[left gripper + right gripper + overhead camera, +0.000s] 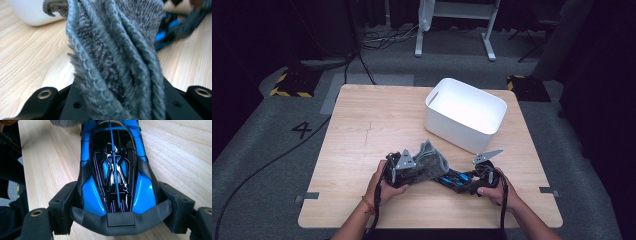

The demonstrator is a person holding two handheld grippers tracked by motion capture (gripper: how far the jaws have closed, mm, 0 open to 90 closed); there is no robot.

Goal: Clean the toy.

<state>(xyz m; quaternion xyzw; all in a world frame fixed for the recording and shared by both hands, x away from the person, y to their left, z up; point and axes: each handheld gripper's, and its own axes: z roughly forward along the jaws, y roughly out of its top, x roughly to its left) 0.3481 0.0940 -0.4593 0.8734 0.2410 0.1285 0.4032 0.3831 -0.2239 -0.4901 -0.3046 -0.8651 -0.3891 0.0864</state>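
My left gripper point(404, 167) clamps the bunched grey cloth point(117, 57); my right gripper point(477, 179) pinches the blue toy car point(115, 172) by its rear. Car's long axis points toward the cloth, just above the surface point(362, 125).

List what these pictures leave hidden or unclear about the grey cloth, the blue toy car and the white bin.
- Left gripper: in the left gripper view the grey cloth covers its jaws, so their grip is hidden.
- Blue toy car: its nose is cut off by the top edge of the right gripper view; in the high view it is too small for detail.
- White bin: its floor is washed out in the high view; the left gripper view blurs and crops it.
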